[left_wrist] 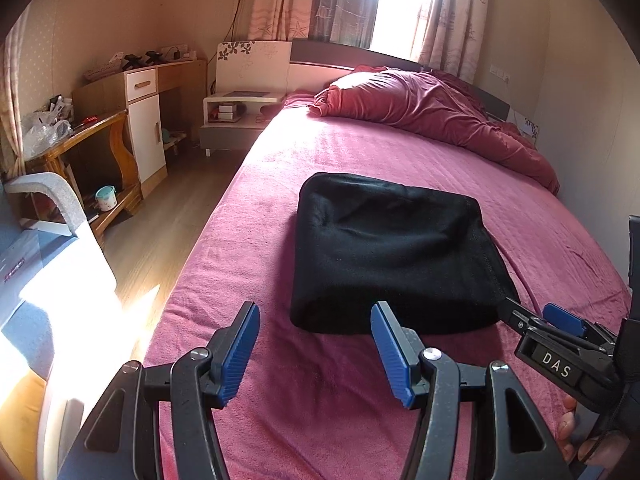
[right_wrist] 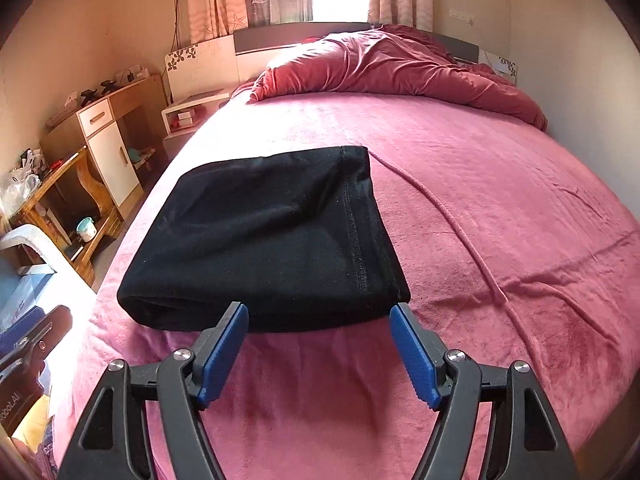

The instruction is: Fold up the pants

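Note:
The black pants [left_wrist: 392, 252] [right_wrist: 260, 240] lie folded into a compact thick rectangle on the pink bed cover [left_wrist: 400, 148] [right_wrist: 500, 180]. My left gripper [left_wrist: 315, 312] hovers just short of the bundle's near edge, open, with only bed cover between its blue pads. My right gripper [right_wrist: 318, 312] is open at the bundle's near right corner; its fingers straddle the near edge and the pads do not press on the cloth. In the left wrist view, the right gripper [left_wrist: 528, 310] comes in from the right, its tip at that same corner.
A crumpled red duvet [left_wrist: 432, 108] [right_wrist: 392, 68] is piled at the head of the bed. Left of the bed are wooden floor, a white nightstand [left_wrist: 236, 112], a desk [left_wrist: 140, 96], a cluttered wooden shelf [left_wrist: 92, 152] and a chair back [left_wrist: 52, 192]. A raised crease [right_wrist: 460, 220] crosses the cover.

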The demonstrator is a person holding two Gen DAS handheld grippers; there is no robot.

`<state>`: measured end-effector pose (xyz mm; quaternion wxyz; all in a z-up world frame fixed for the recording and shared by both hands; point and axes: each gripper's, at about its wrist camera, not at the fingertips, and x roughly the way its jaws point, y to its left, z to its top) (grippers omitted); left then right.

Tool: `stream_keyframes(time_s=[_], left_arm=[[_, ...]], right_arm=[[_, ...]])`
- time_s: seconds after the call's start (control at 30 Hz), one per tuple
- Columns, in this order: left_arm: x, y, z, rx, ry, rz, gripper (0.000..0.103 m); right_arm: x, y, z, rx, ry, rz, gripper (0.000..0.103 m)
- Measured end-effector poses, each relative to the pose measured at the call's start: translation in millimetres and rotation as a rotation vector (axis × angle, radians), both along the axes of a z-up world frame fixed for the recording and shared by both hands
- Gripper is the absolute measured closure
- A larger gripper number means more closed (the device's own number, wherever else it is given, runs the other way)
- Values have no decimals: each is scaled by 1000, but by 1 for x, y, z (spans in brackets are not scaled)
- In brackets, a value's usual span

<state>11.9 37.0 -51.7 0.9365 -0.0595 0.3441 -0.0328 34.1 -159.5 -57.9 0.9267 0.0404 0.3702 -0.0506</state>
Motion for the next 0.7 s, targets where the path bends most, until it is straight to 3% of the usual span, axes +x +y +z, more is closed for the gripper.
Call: stream_keyframes(time_s=[0.2, 0.7], left_arm=[[-2, 1, 3, -14, 0, 6, 35], [-9, -5, 12, 29, -27, 42, 33]], right_arm=[[-8, 2, 5, -22, -20, -15, 27], [-21, 7, 24, -57, -91, 4, 25]])
